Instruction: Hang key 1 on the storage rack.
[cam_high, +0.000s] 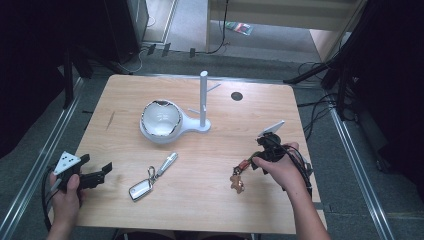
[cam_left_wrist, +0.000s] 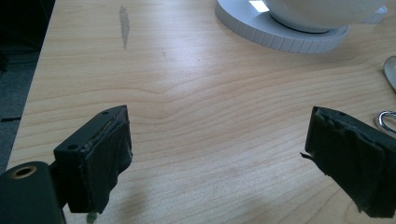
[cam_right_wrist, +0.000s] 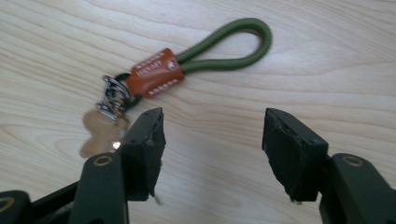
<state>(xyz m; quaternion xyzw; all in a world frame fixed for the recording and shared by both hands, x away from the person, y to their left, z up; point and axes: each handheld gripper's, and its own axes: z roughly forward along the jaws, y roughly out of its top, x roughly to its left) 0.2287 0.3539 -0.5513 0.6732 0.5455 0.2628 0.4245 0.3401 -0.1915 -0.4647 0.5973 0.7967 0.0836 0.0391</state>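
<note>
Keychain (cam_right_wrist: 187, 65) flat on wooden table (cam_high: 210, 200), seen in right gripper view just beyond the tips of right gripper (cam_right_wrist: 212, 135): green cord loop (cam_right_wrist: 233, 44) farthest from the jaws, orange leather tab (cam_right_wrist: 156, 72) joined to it, metal shackle (cam_right_wrist: 112, 95) next, pale bear-shaped charm (cam_right_wrist: 100, 130) nearest. Jaws of this gripper apart, with bare wood between the 2 pads and nothing clamped; charm partly hidden behind the pad at the left of that view, contact with it not determinable; cord loop ahead of the gap, clear of both pads. In high view, same keychain (cam_high: 239, 176) at the right front of the table, just left of right gripper (cam_high: 267, 145) and of the hand around it, gripper pointing toward the far side. Left gripper (cam_high: 102, 170) near the left front edge in high view, held level by the left hand (cam_high: 67, 192), pointing right; in left gripper view, jaws wide apart over bare wood, left gripper (cam_left_wrist: 215, 140) gripping nothing. Car key fob with silver clip (cam_high: 150, 180) on the table between the 2 grippers, well apart from the keychain. White bowl (cam_high: 161, 119) on the round base of a white stand (cam_high: 202, 100) with an upright post, toward the far middle of the table, well apart from both grippers. Dark round hole (cam_high: 236, 96) near the far edge.
</note>
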